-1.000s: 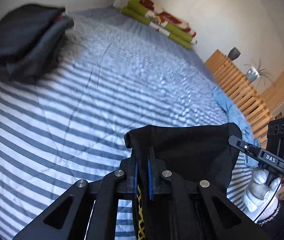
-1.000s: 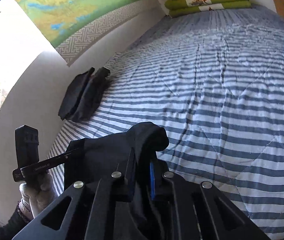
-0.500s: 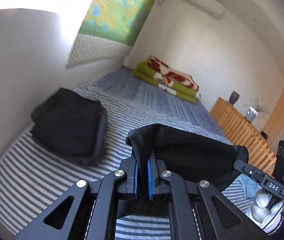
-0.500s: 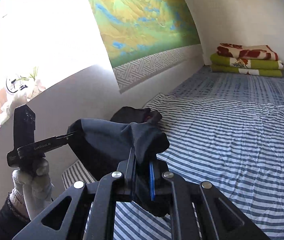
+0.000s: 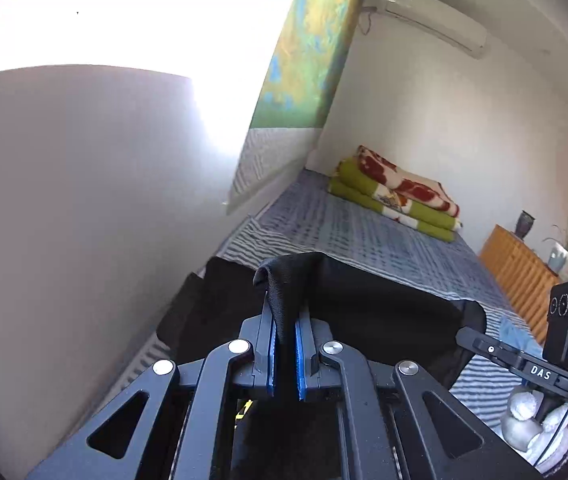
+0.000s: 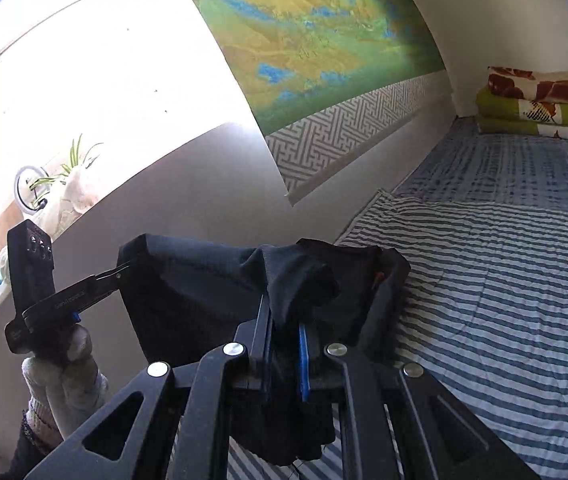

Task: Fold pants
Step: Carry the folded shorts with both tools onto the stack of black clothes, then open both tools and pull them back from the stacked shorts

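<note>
Left gripper and right gripper each pinching an edge of the black pants. Pants stretched between them, held up above the striped bed, at 6 o'clock. Folded blankets at 2 o'clock.

Matt black cloth pants, striped cotton-like quilted bedcover, slatted wood cabinet.
</note>
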A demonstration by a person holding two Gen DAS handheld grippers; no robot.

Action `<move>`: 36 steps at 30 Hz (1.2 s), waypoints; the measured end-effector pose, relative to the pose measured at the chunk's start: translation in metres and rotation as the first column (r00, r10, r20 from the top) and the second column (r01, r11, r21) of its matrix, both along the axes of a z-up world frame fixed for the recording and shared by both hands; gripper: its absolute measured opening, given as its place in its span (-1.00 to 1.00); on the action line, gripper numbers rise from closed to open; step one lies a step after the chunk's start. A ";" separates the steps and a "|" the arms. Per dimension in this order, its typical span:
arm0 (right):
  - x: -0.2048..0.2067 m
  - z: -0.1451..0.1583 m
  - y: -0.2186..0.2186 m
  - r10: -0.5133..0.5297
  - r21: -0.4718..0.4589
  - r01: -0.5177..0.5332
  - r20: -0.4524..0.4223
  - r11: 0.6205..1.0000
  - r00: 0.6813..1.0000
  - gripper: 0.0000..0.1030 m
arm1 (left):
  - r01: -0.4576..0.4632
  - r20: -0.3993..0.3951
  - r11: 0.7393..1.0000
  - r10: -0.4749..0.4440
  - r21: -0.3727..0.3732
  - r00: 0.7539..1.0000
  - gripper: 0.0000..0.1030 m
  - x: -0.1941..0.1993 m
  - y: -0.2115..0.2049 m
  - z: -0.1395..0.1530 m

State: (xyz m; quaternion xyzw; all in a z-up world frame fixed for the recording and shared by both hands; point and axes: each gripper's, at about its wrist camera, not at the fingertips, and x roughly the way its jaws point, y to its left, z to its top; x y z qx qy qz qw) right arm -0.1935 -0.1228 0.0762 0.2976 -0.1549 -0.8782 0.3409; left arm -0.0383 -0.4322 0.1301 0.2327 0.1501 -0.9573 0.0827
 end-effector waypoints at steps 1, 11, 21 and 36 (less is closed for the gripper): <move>-0.016 -0.006 -0.004 -0.009 -0.010 0.009 0.019 1.000 1.000 -0.82 | -0.005 0.010 1.000 0.005 -0.008 1.000 -0.87 -0.018 -0.013 -0.004; -0.171 -0.071 -0.068 -0.124 0.062 0.116 0.147 0.991 0.981 -0.82 | -0.073 0.163 0.994 0.060 0.075 0.985 -0.88 -0.181 -0.118 -0.100; -0.230 -0.119 -0.076 -0.258 0.242 0.205 0.213 0.948 0.942 -0.55 | -0.124 0.307 0.990 0.140 -0.070 0.942 -0.73 -0.269 -0.129 -0.164; -0.127 -0.091 -0.080 -0.084 0.235 0.049 0.141 0.971 0.986 -0.48 | -0.053 0.298 0.999 0.054 -0.010 0.953 -0.24 -0.165 -0.086 -0.132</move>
